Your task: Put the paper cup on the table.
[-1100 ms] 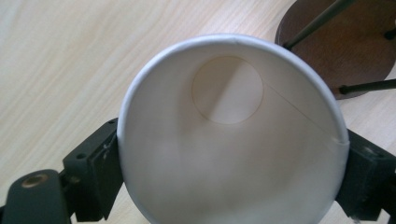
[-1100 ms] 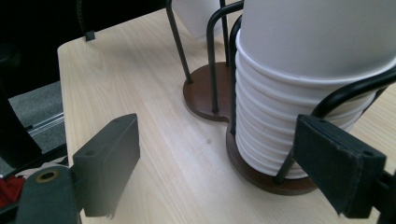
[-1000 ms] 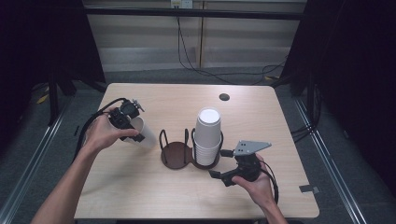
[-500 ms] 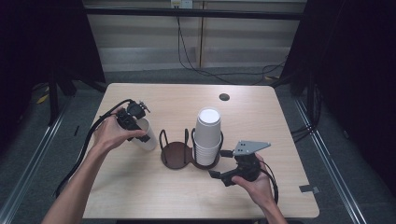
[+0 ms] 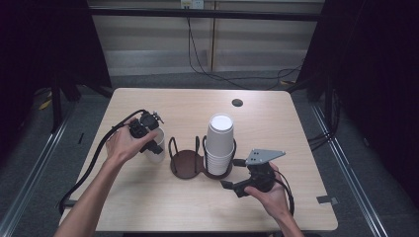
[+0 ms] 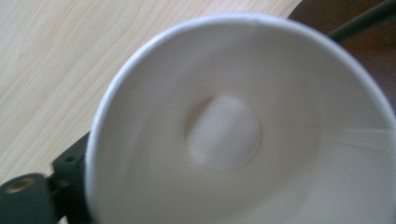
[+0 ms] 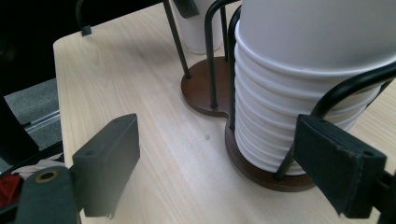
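On the light wooden table a dark brown two-ring cup holder stands near the middle, with black wire loops rising from each of its round bases. Its right-hand ring carries a stack of white paper cups, nested upside down with the flat bottom of the top cup facing up; its left-hand ring holds nothing. The left gripper sits just left of the holder, pinching a single white paper cup that hangs close above or on the table, very near the holder's left ring; whether it touches the table cannot be told. In the left gripper view the cup's open mouth faces the camera, its round bottom shows deep inside, one black jaw lies against its outer wall at the lower left, and the holder's dark base shows at the upper right corner. The right gripper rests low at the right front of the holder, its jaws spread wide and gripping nothing. In the right gripper view the stack stands just ahead of the right jaw, with a black wire loop crossing in front of it.
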A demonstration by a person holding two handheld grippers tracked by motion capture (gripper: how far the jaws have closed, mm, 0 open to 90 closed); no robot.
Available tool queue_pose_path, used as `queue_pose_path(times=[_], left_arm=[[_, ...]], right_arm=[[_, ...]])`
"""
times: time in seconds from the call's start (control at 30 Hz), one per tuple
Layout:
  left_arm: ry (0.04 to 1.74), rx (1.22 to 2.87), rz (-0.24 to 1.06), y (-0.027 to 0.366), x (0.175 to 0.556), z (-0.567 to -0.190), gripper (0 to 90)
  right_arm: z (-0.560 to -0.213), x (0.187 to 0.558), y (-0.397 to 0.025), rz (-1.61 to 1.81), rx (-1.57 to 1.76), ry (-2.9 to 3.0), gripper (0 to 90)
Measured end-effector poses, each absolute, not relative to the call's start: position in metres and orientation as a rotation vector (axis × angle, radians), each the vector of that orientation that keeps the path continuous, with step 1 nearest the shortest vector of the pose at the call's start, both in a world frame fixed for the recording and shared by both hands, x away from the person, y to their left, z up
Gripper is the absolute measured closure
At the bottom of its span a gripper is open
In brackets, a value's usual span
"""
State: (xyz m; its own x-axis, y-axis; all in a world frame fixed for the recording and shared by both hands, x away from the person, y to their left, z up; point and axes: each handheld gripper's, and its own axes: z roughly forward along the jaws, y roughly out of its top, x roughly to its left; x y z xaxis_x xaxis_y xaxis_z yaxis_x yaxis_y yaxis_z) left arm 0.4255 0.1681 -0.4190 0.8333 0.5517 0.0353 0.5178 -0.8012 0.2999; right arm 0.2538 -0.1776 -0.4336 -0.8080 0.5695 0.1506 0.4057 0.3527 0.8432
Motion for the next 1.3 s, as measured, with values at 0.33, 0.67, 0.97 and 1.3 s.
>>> queue_pose_path(times=[0.33, 0.67, 0.97, 1.3], left_arm=[[0.784, 2.735, 0.144, 0.175, 0.422, -0.427, 7.6], [0.787, 2.726, 0.137, 0.183, 0.417, -0.428, 7.4], [0.807, 2.692, 0.098, 0.2, 0.413, -0.437, 16.1], [0.828, 2.591, 0.106, 0.218, 0.399, -0.436, 15.9]], right_arm=[[-0.434, 0.254, -0.178, 1.439, 0.894, 2.444, 15.0], [-0.435, 0.255, -0.177, 1.431, 0.899, 2.452, 15.0], [-0.435, 0.255, -0.177, 1.431, 0.9, 2.45, 15.0], [-0.435, 0.255, -0.178, 1.43, 0.901, 2.447, 15.0]])
